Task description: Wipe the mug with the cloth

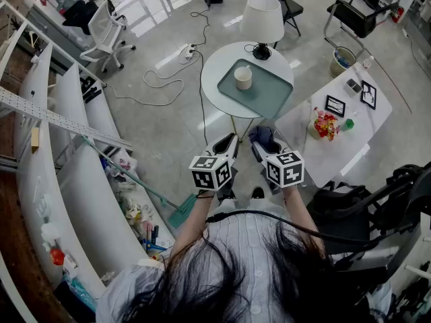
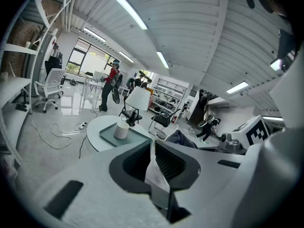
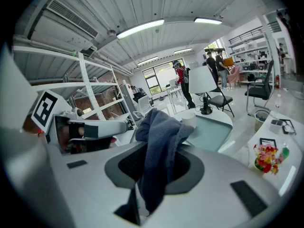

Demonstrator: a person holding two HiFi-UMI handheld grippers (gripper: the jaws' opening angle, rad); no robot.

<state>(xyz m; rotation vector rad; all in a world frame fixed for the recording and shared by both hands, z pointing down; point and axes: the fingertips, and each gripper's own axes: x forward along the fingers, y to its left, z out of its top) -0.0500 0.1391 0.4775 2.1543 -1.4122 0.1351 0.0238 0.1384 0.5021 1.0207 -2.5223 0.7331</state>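
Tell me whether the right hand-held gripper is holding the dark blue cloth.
Yes, the dark blue cloth hangs clamped between the jaws of the right hand-held gripper.

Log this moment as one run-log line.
right gripper shut on blue cloth | left gripper shut, empty | mug upright on tray, untouched | grippers short of round table

The left gripper [image 2: 152, 148] and right gripper [image 3: 159, 159] have pale grey bodies with dark ribbed pads [image 2: 169, 163]. Each carries a white marker cube [image 1: 211, 172] with black squares. The person has long dark hair [image 1: 195, 281] and wears a pale striped shirt [image 1: 252, 251] with buttons, crossed by a black cable [image 1: 283, 225].
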